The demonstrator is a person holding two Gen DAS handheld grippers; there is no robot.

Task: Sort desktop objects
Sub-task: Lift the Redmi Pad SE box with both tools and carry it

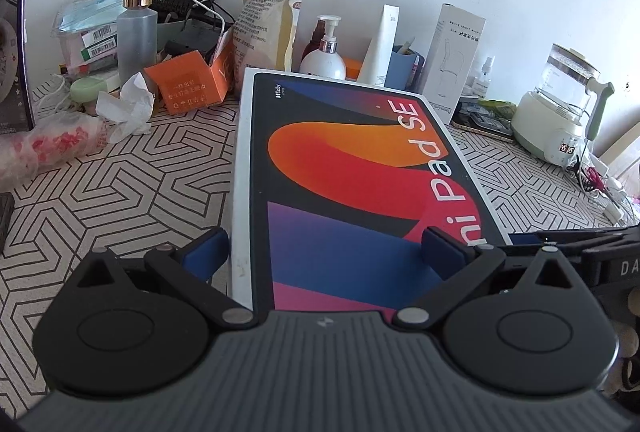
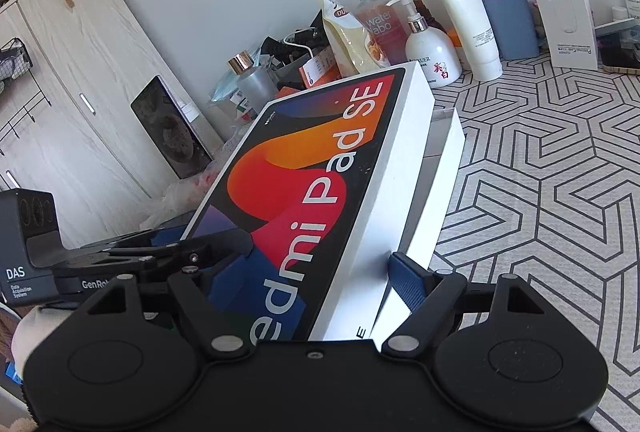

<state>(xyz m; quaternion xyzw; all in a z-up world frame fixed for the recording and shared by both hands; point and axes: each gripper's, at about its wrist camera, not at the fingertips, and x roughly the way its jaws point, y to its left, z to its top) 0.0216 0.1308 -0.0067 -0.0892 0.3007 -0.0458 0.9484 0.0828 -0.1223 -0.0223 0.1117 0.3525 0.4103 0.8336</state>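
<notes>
A white Redmi Pad SE box lid (image 1: 352, 168) with an orange, red and blue print fills the middle of the left wrist view. In the right wrist view the lid (image 2: 320, 168) is tilted up over the white box base (image 2: 436, 184) on the patterned desk. My left gripper (image 1: 326, 252) has one blue pad (image 1: 204, 252) outside the lid's left edge and the other on its printed top. My right gripper (image 2: 324, 264) straddles the lid's near corner, one pad on its top and one blue pad (image 2: 408, 280) on its white side.
Along the wall stand an orange carton (image 1: 188, 84), a clear bottle with gold cap (image 1: 136, 32), a yellow pouch (image 1: 272, 12), a white pump bottle (image 1: 324, 56), a white tube (image 2: 464, 16), a blue holder (image 2: 512, 24) and a tall white box (image 1: 452, 60). A kettle (image 1: 560, 100) sits at right.
</notes>
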